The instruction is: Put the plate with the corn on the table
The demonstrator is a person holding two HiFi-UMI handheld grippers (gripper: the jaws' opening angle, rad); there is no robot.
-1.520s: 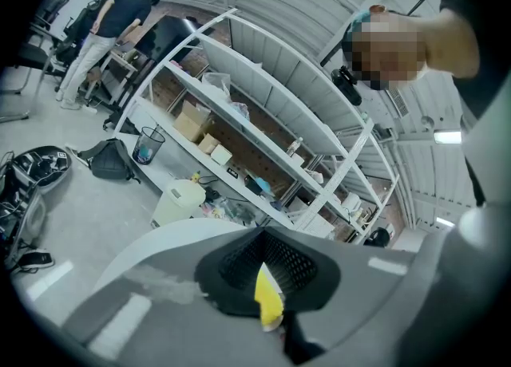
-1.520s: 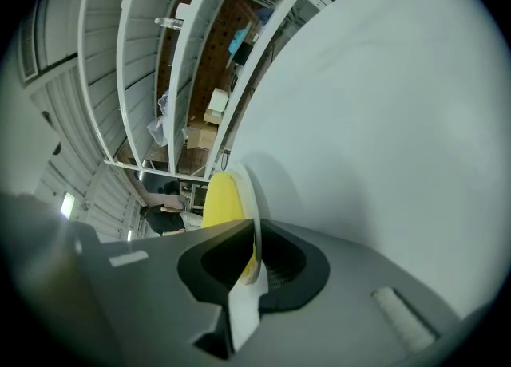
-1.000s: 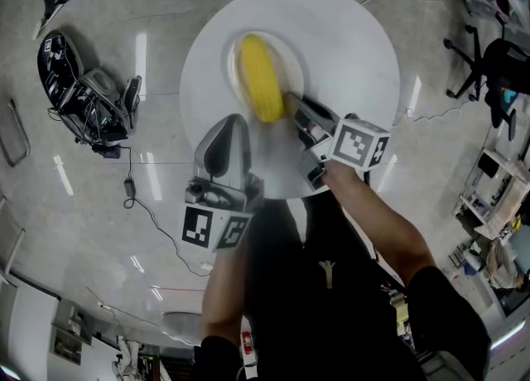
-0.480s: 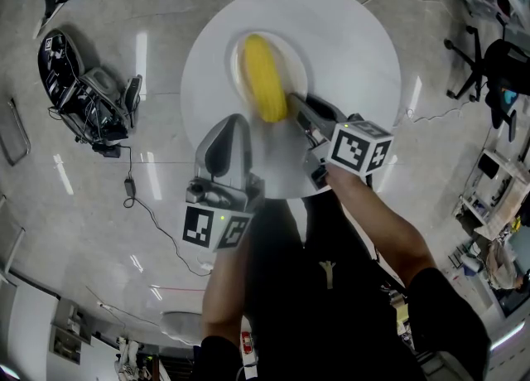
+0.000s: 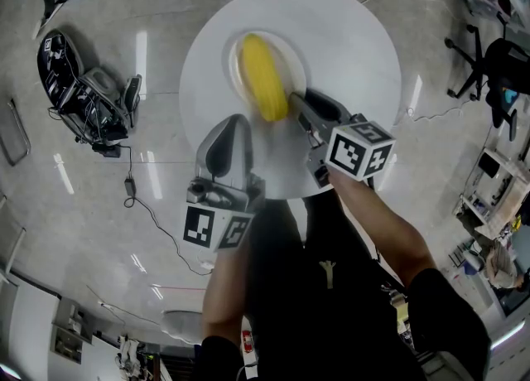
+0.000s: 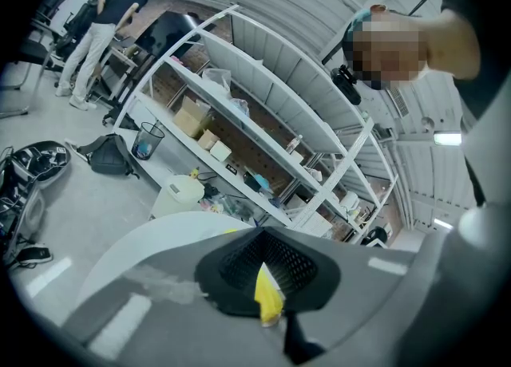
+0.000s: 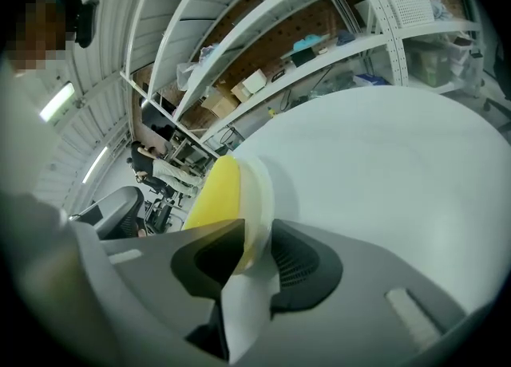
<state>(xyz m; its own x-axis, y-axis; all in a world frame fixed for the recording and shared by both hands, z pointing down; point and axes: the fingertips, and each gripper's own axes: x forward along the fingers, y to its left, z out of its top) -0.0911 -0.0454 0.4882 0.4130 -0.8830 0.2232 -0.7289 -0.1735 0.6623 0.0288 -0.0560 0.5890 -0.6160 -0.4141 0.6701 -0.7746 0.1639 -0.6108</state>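
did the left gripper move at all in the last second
No. In the head view the left gripper sits at the same spot over the near edge of the round white table as before.

Table [image 5: 356, 48], far and right parts: bare white top, open from above.
Table, left of centre: taken by plate [image 5: 292, 60] with corn [image 5: 262, 77] lying on it.
Plate, near-right rim: blocked by right gripper [image 5: 296, 103], jaws closed on it.
Table, near-left edge: left gripper [image 5: 234, 124] over it, just beside the plate; narrow gap between the grippers.
Floor, left: black gear [image 5: 87, 94] and cable [image 5: 145, 205], well apart from the table.
Floor, right: office chair [image 5: 489, 65], well apart.
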